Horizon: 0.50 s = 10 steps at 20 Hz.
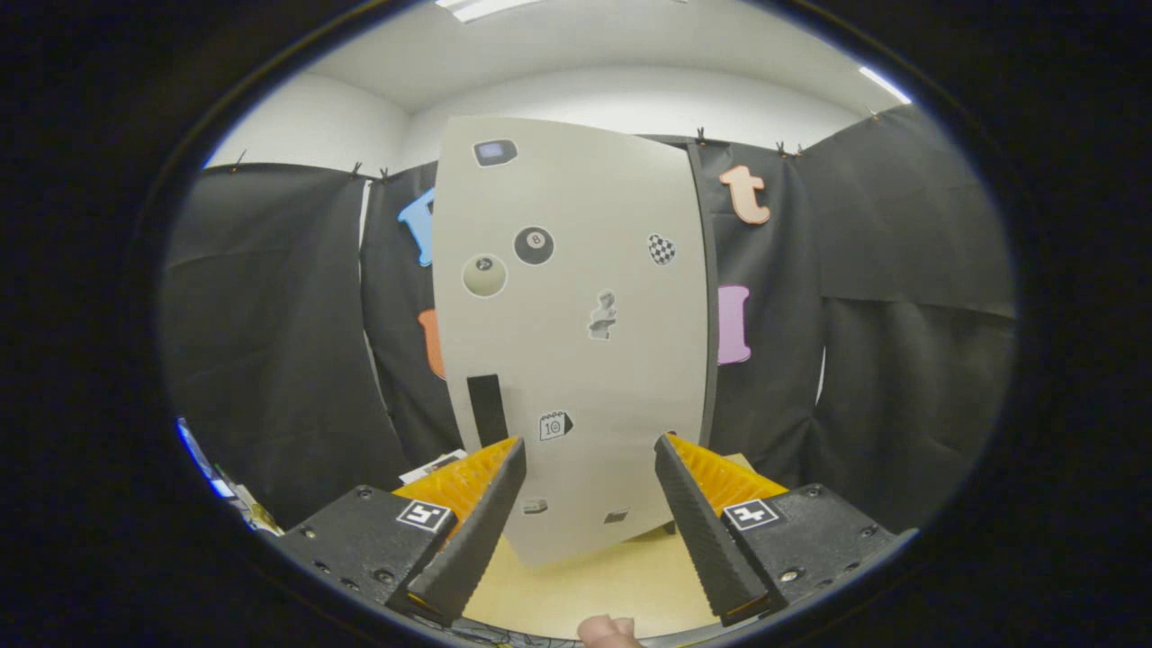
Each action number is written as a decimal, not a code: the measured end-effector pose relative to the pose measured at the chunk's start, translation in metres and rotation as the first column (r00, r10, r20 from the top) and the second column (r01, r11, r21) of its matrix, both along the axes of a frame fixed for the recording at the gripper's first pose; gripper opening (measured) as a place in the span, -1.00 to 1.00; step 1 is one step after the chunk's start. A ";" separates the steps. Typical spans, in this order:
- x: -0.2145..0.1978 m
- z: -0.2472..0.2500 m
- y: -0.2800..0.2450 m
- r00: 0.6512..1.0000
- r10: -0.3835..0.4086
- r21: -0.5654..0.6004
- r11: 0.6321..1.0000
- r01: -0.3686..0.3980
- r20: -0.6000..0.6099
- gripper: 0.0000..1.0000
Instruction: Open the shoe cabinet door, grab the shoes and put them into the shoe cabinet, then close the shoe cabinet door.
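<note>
Shoe cabinet door (576, 342) stands closed ahead, likely stiff and light; its dark handle strip (487, 409) looks the place to grip. Tongs (589, 445) released, empty.

Pale wooden floor (585, 589), white ceiling (576, 54) with strip lights (477, 7)

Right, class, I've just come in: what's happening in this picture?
A person is holding a gripper up to a tall pale shoe cabinet door dotted with stickers. The door is shut. The fingers are spread apart and grip nothing. A dark vertical handle sits low on the door, just beyond one finger. A fingertip shows below.
</note>
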<state>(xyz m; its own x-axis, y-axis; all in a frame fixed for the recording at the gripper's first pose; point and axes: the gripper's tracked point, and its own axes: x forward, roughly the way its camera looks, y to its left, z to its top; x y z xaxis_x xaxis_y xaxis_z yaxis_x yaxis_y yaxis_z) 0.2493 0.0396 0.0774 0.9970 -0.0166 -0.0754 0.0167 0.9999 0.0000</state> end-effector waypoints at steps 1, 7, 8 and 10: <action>0.000 0.001 0.003 1.000 0.002 -0.002 1.000 -0.002 0.002 0.90; 0.004 0.001 0.022 1.000 0.023 -0.033 0.999 -0.023 0.013 0.90; 0.002 0.000 0.023 0.999 0.027 -0.036 0.999 -0.026 0.019 0.90; 0.006 -0.003 0.025 0.999 0.032 -0.042 0.999 -0.031 0.019 0.90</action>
<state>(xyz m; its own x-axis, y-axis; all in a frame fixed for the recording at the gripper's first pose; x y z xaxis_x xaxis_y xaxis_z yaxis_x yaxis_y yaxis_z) 0.2555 0.0646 0.0746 0.9984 0.0122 -0.0559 -0.0146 0.9990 -0.0420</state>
